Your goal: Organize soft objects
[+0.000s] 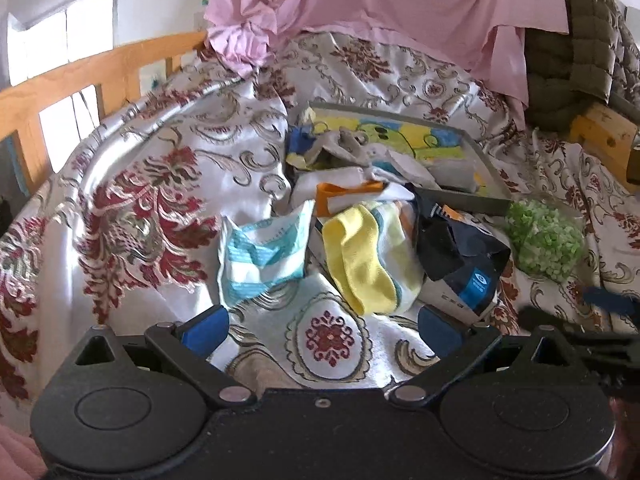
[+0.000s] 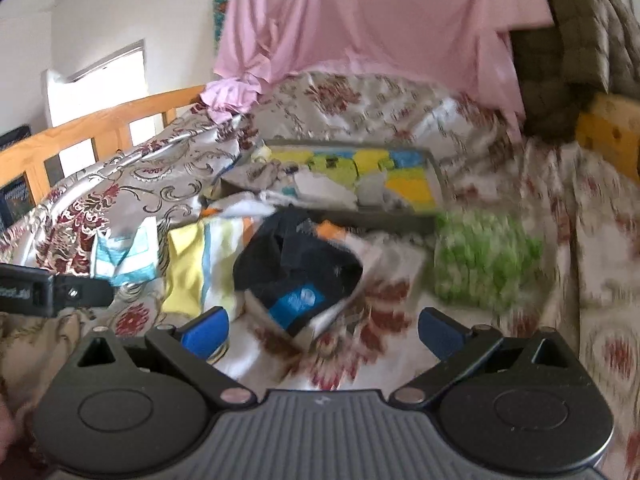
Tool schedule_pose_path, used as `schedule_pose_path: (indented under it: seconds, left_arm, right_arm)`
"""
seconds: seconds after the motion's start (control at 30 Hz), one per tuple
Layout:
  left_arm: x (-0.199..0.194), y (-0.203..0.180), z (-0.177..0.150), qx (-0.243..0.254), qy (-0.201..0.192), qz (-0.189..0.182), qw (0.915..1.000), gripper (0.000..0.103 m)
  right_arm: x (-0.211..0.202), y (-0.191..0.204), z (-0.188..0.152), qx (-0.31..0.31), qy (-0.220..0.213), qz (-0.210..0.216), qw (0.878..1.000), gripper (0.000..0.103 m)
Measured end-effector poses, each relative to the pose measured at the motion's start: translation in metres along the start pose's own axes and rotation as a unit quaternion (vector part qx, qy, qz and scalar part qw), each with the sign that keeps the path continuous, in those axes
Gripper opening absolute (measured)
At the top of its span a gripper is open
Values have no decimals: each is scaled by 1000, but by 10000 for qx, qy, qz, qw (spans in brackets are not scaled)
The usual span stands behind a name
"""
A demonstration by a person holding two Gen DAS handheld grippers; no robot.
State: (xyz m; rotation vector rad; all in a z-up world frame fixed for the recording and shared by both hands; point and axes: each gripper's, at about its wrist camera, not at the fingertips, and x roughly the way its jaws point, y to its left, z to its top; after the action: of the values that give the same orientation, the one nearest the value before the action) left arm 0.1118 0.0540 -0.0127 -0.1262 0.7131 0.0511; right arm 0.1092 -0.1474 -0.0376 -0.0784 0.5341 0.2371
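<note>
Blue-padded and spread wide, the left gripper [image 1: 324,330] holds nothing and hangs just above the patterned bedspread [image 1: 132,216]. The right gripper [image 2: 322,330] is likewise parted and empty, though its view is blurred.

The soft things lie in a loose heap straight ahead of both. Nearest the left gripper, slightly right of its centre line, is a yellow sock [image 1: 356,256] whose long axis runs from upper left down toward the gripper's right finger. A white sock with teal stripes [image 1: 264,252] lies just left of it, crumpled. From the right wrist view, a dark sock with a blue patch [image 2: 296,276] sits dead ahead between the fingers, so the right hand is judged the nearer one for that piece and the left for the yellow one.

Beyond the heap, more pale socks spill over the near wall of a grey tray [image 1: 472,196] with a bright cartoon lining. A fluffy green bundle [image 1: 544,240] rests just right of the tray's corner, clear of either approach. Farther back hang a pink sheet [image 1: 400,0] and a quilted olive blanket [image 1: 580,40], with a wooden bed rail [image 1: 80,76] at left.
</note>
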Motion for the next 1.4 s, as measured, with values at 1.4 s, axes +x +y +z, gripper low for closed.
schedule_pose_path:
  seconds: [1.4]
  left_arm:
    - [114,-22,49,135,-250,-1187,9925,101]
  right_arm:
    - [86,-3,16,-579,-12,451,9973,103]
